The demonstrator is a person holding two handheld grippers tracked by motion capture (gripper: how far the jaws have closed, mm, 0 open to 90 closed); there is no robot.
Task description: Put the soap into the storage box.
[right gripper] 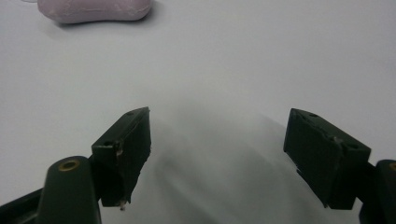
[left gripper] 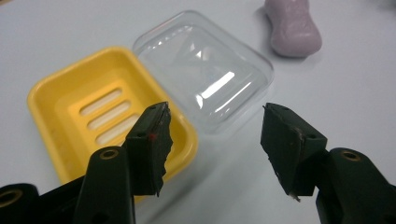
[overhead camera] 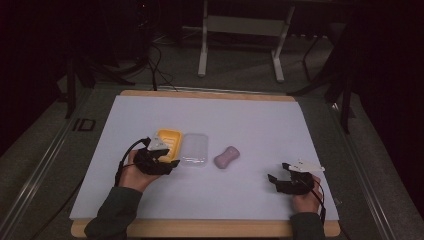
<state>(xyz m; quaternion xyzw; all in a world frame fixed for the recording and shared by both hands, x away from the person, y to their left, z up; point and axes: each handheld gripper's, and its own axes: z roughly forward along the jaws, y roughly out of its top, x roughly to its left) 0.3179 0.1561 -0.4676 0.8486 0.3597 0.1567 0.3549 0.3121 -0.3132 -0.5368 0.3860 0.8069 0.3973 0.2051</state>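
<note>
A yellow soap dish with slots in its floor lies left of centre on the white mat. Its clear plastic lid lies beside it, touching its edge. A pink bar of soap rests to the right of the lid. My left gripper hovers open at the near edge of the dish and lid, nothing between its jaws. My right gripper stands open over bare mat at the front right, apart from the soap.
The white mat covers a wooden table whose edge runs along the front. Beyond the table stand a white frame's legs and cables on a dark floor.
</note>
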